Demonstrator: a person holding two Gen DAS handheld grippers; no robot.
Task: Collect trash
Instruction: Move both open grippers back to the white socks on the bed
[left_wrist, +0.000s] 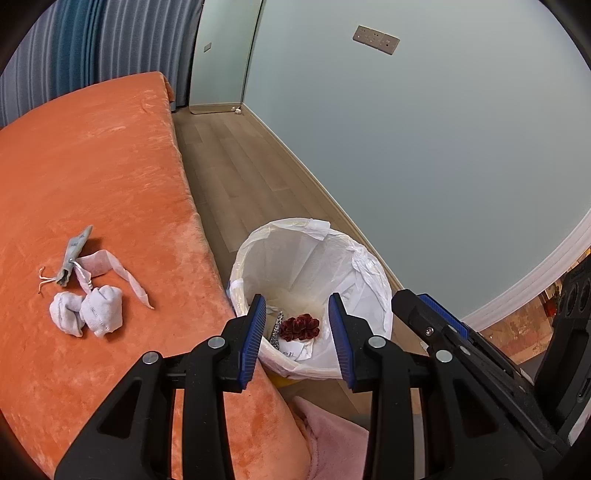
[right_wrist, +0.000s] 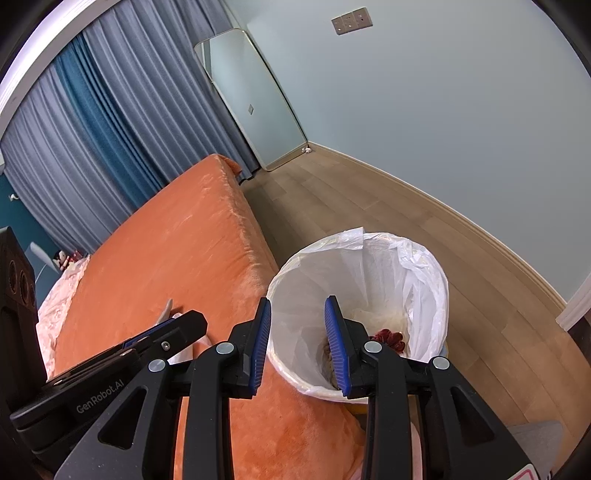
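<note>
While both grippers hang over the bin (left_wrist: 373, 280):
L gripper (left_wrist: 297, 328): jaws apart, empty;
R gripper (right_wrist: 297, 334): jaws apart, empty;
Pouch (left_wrist: 75, 254): on bed (left_wrist: 110, 166); long axis toward far end, cords nearest

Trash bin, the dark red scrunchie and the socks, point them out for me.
trash bin (left_wrist: 373, 288), left wrist view, white liner at the rim
scrunchie (left_wrist: 299, 326), left wrist view, its middle
socks (left_wrist: 86, 310), left wrist view, where the two bundles meet

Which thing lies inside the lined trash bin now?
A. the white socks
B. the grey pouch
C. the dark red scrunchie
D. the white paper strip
C: the dark red scrunchie lies at the bottom of the trash bin; the other three still lie on the orange blanket.
</note>
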